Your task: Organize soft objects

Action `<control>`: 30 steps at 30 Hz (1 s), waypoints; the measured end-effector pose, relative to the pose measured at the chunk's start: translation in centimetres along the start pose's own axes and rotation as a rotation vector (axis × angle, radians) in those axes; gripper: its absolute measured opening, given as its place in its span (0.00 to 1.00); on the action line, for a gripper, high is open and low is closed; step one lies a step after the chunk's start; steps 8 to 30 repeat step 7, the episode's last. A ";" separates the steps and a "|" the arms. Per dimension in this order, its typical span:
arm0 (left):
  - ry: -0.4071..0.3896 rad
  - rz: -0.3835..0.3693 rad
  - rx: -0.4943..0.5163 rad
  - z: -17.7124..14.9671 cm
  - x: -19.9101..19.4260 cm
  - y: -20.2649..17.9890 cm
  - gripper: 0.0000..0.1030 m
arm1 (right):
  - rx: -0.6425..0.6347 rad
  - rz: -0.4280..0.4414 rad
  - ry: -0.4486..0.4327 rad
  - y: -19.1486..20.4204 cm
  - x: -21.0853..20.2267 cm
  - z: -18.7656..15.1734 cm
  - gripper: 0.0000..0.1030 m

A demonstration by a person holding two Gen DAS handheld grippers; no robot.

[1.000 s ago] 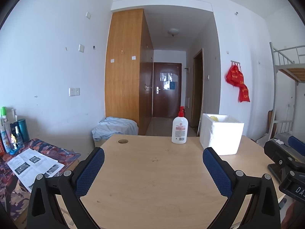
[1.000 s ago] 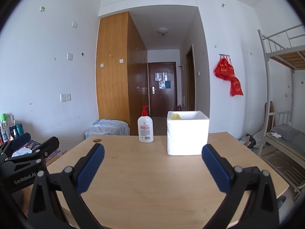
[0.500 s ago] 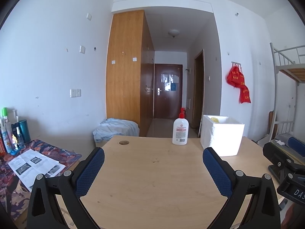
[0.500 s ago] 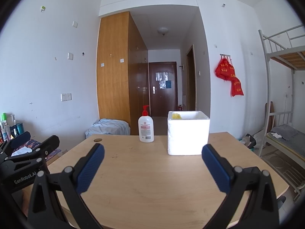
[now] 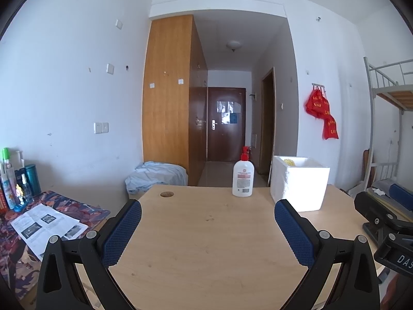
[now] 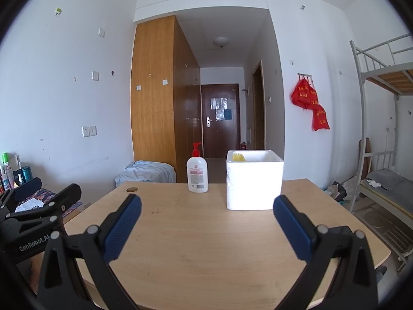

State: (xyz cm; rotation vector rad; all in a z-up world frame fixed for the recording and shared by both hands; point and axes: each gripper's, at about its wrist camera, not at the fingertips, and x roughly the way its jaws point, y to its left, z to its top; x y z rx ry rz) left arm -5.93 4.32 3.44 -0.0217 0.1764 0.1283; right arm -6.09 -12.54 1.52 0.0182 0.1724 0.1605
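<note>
A white foam box (image 5: pixel 299 183) stands at the far right of the wooden table (image 5: pixel 206 232); it also shows in the right wrist view (image 6: pixel 254 180). A yellow soft object (image 6: pixel 238 157) peeks over its rim, also in the left wrist view (image 5: pixel 289 162). My left gripper (image 5: pixel 207 215) is open and empty above the table's near half. My right gripper (image 6: pixel 206 213) is open and empty, level with it, facing the box. Each gripper shows at the edge of the other's view.
A white pump bottle with a red top (image 5: pixel 242 178) stands left of the box, also in the right wrist view (image 6: pixel 197 174). A side table with papers and bottles (image 5: pixel 38 222) is at left. A bunk bed (image 6: pixel 382 180) is at right.
Both grippers have stayed open. The left view has tilted slightly, so the table and box sit a little lower in it. The right view has hardly changed.
</note>
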 end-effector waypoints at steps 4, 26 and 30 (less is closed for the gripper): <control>-0.001 -0.010 0.005 0.0 0.0 -0.1 1.00 | 0.001 0.001 0.003 0.0 0.1 0.0 1.00; -0.010 0.002 0.005 -0.1 -0.1 -0.2 1.00 | 0.001 0.002 0.004 0.0 0.2 0.1 1.00; -0.010 0.002 0.005 -0.1 -0.1 -0.2 1.00 | 0.001 0.002 0.004 0.0 0.2 0.1 1.00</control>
